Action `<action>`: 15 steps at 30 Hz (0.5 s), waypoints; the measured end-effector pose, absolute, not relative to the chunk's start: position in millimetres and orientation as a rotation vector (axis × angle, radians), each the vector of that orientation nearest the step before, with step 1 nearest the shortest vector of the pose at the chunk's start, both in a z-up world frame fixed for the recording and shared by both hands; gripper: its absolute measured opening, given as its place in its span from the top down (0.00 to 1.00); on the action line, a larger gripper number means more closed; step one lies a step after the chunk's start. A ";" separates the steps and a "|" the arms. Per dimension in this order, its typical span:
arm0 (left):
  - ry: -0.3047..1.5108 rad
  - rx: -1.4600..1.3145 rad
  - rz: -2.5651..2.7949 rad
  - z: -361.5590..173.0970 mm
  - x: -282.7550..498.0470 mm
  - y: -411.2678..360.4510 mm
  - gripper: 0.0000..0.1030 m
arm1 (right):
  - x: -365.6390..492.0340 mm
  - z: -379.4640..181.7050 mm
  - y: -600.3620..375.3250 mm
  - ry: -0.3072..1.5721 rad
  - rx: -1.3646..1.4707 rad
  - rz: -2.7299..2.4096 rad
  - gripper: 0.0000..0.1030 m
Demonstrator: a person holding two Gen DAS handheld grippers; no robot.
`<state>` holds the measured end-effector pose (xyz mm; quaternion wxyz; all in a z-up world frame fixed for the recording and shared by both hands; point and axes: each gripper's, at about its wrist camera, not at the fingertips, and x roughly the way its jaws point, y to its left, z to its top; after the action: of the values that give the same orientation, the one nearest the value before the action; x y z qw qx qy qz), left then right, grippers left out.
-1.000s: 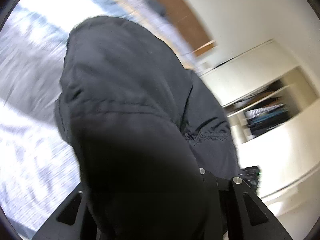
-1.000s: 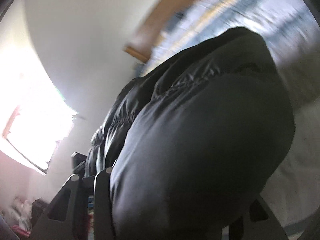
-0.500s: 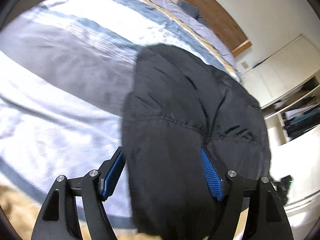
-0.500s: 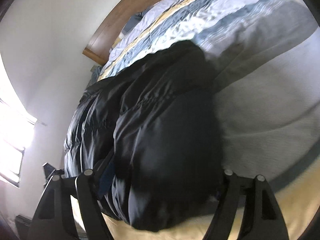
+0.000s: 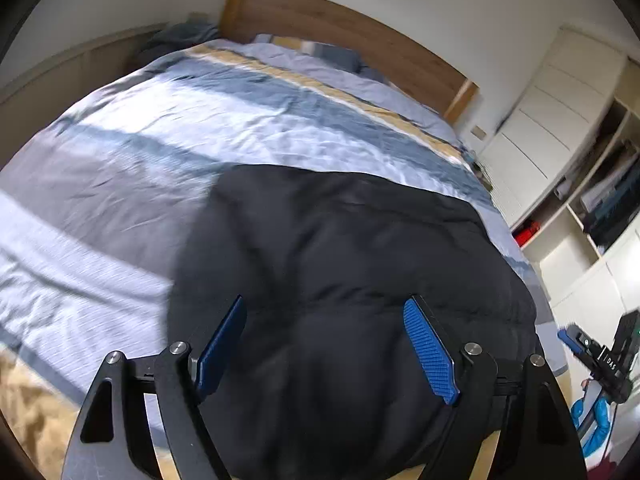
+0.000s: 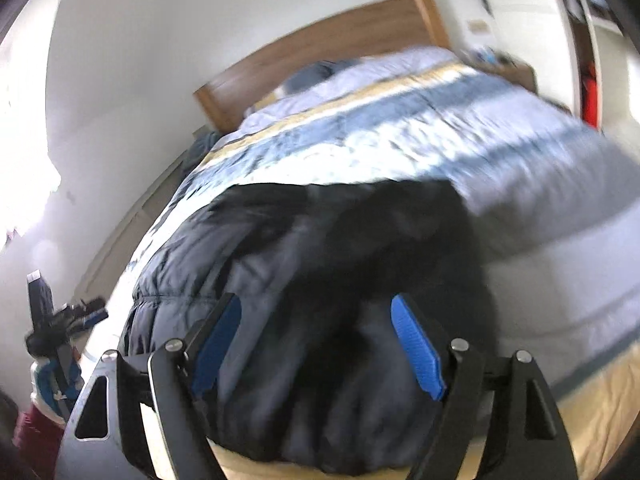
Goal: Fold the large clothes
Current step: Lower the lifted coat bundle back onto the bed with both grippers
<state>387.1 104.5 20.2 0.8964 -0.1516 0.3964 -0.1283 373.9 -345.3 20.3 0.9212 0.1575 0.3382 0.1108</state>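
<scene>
Left wrist: jacket on bed

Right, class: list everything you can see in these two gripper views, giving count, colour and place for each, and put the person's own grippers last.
Puffer jacket: one, black, lying on the near end of the bed.
Duvet: one, striped blue, white, grey and yellow, covering the bed.
Pillow: at least one, blue-grey, by the headboard.
Headboard: one, brown wood, against the far wall.
Shelving unit: one, white, right of the bed.
Left gripper: one, black with blue pads, open above the jacket.
Right gripper: one, black with blue pads, open above the jacket.
</scene>
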 end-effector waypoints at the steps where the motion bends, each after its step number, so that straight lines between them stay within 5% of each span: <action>1: 0.815 -0.303 -0.274 19.5 392.3 91.7 0.22 | 381.6 22.2 -330.4 0.685 0.301 0.232 0.25; 15: 0.728 -0.152 -0.259 -0.7 474.9 1.8 0.22 | 482.4 -10.8 -240.8 0.647 0.144 0.250 0.25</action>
<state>474.9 1.8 -0.7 0.9234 -0.0742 0.3549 -0.1260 482.4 -240.8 -10.8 0.9379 0.0704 0.3167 0.1226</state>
